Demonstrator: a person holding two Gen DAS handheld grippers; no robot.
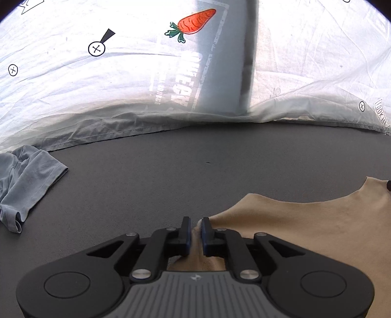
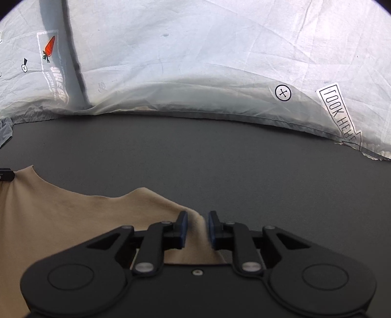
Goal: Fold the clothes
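A tan garment (image 1: 305,220) lies on the dark grey table, stretched between my two grippers. My left gripper (image 1: 196,223) is shut on its left corner, with cloth bunched between the fingers. In the right wrist view the same tan garment (image 2: 73,215) spreads to the left, and my right gripper (image 2: 198,217) holds its right corner between narrowly parted fingers. The tip of the right gripper shows at the right edge of the left wrist view (image 1: 388,186); the left gripper's tip shows at the left edge of the right wrist view (image 2: 6,175).
A crumpled grey-blue garment (image 1: 24,181) lies on the table at the left. A white printed sheet (image 1: 122,85) with a carrot picture (image 1: 193,23) hangs along the table's far edge (image 2: 220,73). Bare dark table (image 2: 220,159) lies ahead of both grippers.
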